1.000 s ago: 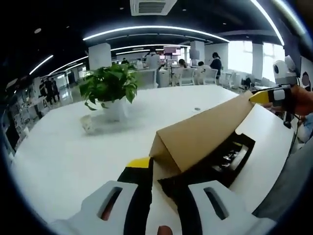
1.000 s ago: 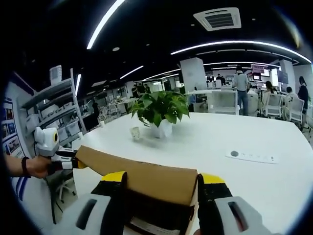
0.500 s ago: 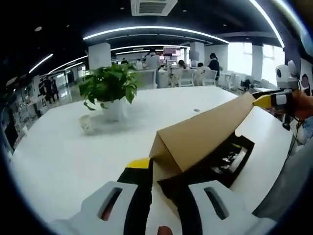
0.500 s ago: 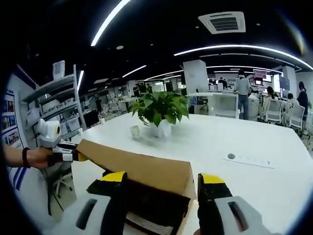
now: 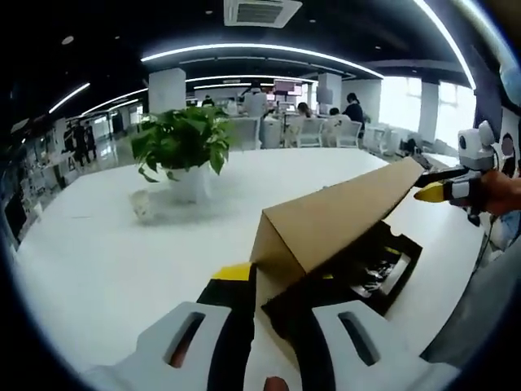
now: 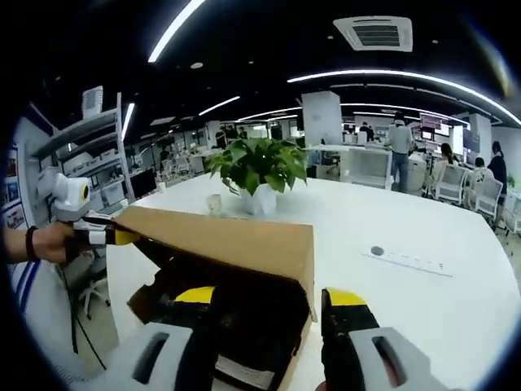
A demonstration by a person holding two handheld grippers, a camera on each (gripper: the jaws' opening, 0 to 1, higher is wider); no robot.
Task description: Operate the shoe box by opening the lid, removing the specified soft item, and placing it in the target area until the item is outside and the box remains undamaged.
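Note:
A brown cardboard shoe box lid (image 5: pixel 334 216) stands tilted up over the black box (image 5: pixel 370 273). My left gripper (image 5: pixel 264 281) grips the lid's near corner between narrow jaws; the right gripper view has it (image 6: pixel 114 237) at the lid's (image 6: pixel 228 240) left corner. My right gripper (image 6: pixel 269 297) is open, its jaws wide on either side of the lid's end above the dark box (image 6: pixel 244 334). From the left gripper view it (image 5: pixel 430 184) sits at the far corner. Dark contents with white and yellow bits lie inside; I cannot tell what they are.
The box sits on a large white table (image 5: pixel 98 261) (image 6: pixel 423 309). A potted plant (image 5: pixel 181 142) (image 6: pixel 254 163) and a small cup (image 5: pixel 145 205) (image 6: pixel 213 204) stand farther back. A flat white strip (image 6: pixel 405 259) lies to the right. People's hands (image 6: pixel 45 242) hold the grippers.
The lid has swung higher, so more of the dark inside of the box shows. Both grippers have stayed at the lid's two ends.

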